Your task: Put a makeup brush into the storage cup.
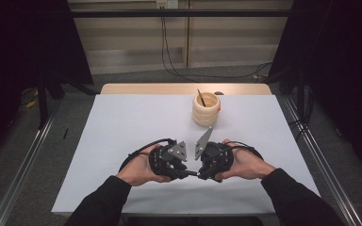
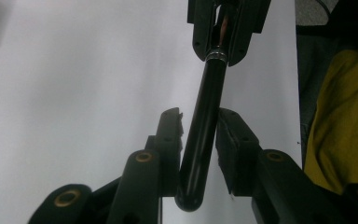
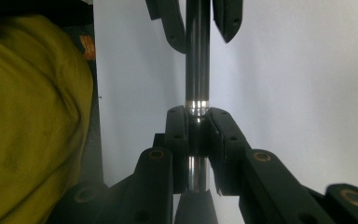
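A black pen-like stick with a silver ring spans the two grippers above the white table. My right gripper is shut on it at the ring; in the left gripper view something brownish shows between its jaws. My left gripper is open, its jaws on either side of the black shaft with small gaps. In the high view the left gripper and the right gripper meet tip to tip near the table's front middle.
A cream ribbed cup with a dark stick in it stands at the table's back, right of centre. Yellow cloth shows past the table's near edge. Metal rails run along both sides of the table.
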Demonstrator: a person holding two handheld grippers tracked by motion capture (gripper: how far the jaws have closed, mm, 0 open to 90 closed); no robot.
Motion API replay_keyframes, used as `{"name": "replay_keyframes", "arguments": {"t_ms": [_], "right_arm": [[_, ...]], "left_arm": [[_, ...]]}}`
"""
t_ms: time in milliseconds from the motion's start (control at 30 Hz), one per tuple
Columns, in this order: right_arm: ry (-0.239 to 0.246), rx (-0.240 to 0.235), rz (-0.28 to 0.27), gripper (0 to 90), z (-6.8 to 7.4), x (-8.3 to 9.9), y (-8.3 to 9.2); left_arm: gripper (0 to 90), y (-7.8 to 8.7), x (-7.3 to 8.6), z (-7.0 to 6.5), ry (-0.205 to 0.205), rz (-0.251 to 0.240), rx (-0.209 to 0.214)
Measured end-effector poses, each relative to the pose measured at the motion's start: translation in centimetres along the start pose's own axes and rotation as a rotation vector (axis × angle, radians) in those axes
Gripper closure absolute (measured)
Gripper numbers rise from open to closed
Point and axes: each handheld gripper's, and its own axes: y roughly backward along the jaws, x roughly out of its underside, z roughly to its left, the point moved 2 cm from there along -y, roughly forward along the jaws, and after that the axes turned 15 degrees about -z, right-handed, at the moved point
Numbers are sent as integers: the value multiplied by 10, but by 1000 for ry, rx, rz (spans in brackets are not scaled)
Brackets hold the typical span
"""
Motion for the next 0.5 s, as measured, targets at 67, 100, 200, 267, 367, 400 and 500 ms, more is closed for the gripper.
{"name": "replay_keyframes", "arguments": {"t_ms": [67, 100, 200, 267, 367, 400, 500], "right_arm": [[7, 11, -3, 784, 0, 0, 0], [-1, 12, -8, 784, 0, 0, 1], [12, 0, -13, 784, 0, 1, 1], [15, -5, -12, 783, 1, 1, 0], [23, -12, -20, 776, 1, 1, 0], [22, -18, -23, 771, 0, 1, 0], [24, -23, -59, 757, -1, 2, 2]], "left_arm": [[722, 0, 0, 1, 2, 3, -1], [726, 0, 1, 1, 1, 0, 1], [738, 0, 1, 0, 4, 10, 20], [744, 0, 2, 0, 12, 14, 35], [764, 0, 2, -1, 12, 17, 51], [774, 1, 2, -1, 2, 17, 51], [792, 3, 1, -3, -8, 19, 53]]}}
